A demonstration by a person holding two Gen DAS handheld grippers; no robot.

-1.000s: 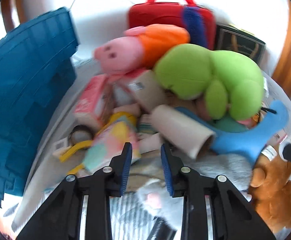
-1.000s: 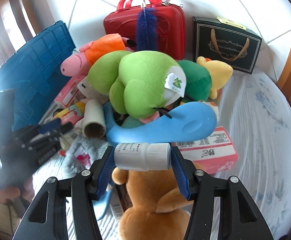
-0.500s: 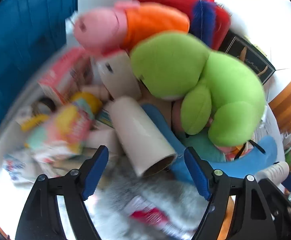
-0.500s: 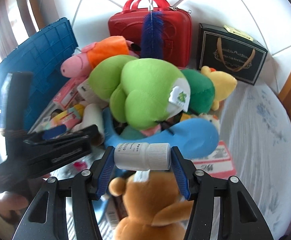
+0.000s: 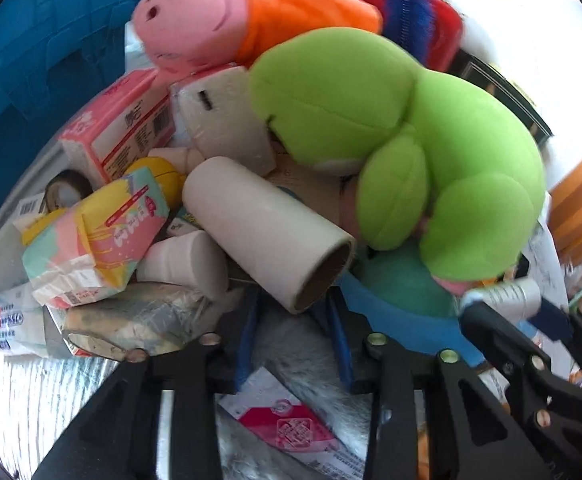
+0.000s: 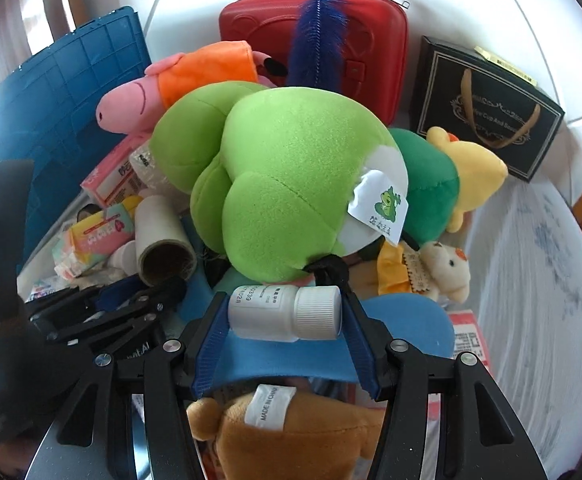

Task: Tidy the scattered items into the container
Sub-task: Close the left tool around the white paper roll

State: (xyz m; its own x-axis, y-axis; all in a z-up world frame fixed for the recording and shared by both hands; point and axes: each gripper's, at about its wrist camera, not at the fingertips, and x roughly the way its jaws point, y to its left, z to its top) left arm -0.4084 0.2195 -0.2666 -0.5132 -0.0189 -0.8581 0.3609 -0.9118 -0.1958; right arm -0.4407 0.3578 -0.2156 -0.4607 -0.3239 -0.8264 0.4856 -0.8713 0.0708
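My left gripper (image 5: 293, 312) has its jaws either side of the open end of a white cardboard roll (image 5: 267, 232) that lies in the pile; whether the pads grip it I cannot tell. It also shows in the right wrist view (image 6: 159, 280) by the roll (image 6: 161, 236). My right gripper (image 6: 285, 320) is shut on a small white pill bottle (image 6: 283, 312), held sideways above a blue foam piece (image 6: 403, 320). The bottle also shows in the left wrist view (image 5: 507, 294). A blue crate (image 6: 59, 92) stands at the left.
A big green plush (image 6: 275, 176) tops the pile, with a pink and orange pig plush (image 5: 243, 24), tissue packs (image 5: 119, 132), a brown bear (image 6: 299, 432) and a yellow plush (image 6: 471, 172). A red case (image 6: 315, 28) and a black gift bag (image 6: 487, 108) stand behind.
My left gripper opened wide, moved forward onto the white roll and narrowed around its end. My right gripper moved forward over the blue foam with the bottle.
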